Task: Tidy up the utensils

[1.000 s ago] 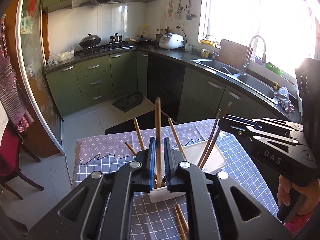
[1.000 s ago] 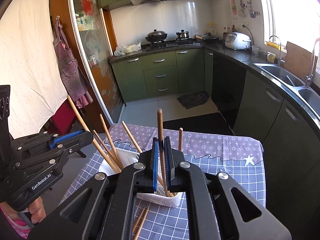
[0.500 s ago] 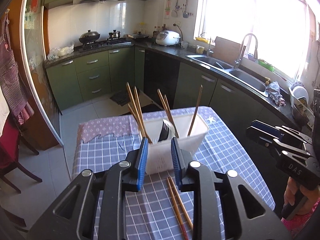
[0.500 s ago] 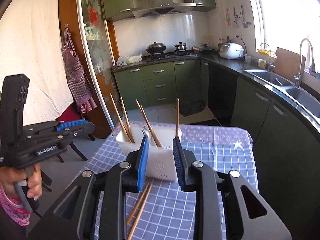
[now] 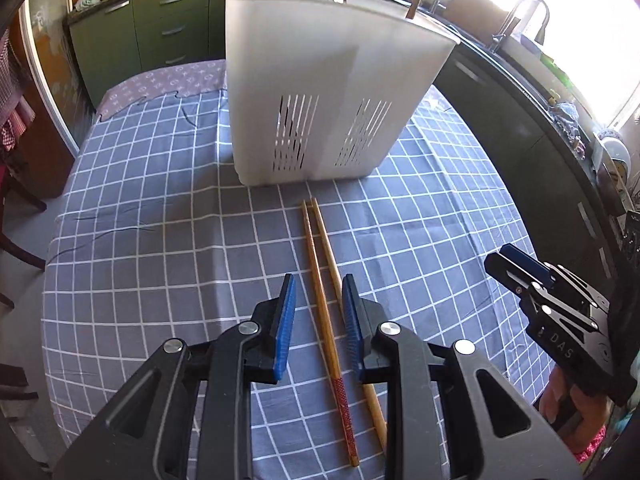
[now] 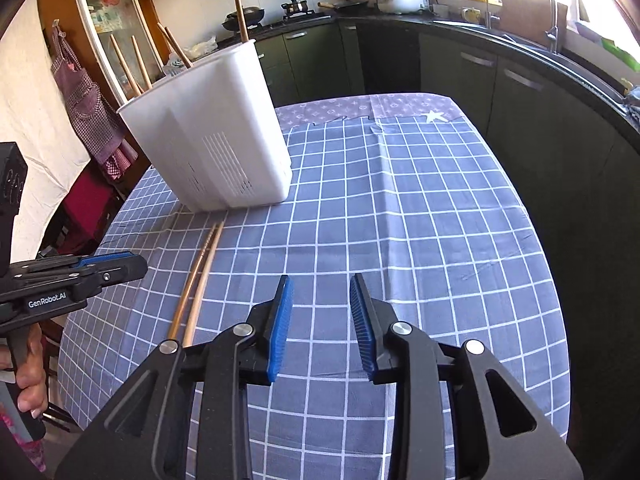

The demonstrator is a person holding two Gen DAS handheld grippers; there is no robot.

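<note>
Left gripper [image 5: 318, 312] hangs part-open over the two chopsticks [image 5: 320, 264] lying on the checked tablecloth [image 5: 160, 208] before the white holder [image 5: 320, 80], gripping nothing. Best to straddle one stick only, then close. Right gripper [image 6: 320, 312], jaws opening, is empty. Its view shows the table's bare right side.

Checked surface [image 6: 400, 208]: open right of the white utensil holder [image 6: 216, 136], its only tall obstacle. Two chopsticks [image 5: 320, 264] lie before it; the left hand-held gripper [image 5: 318, 300] straddles them, pads apart.
</note>
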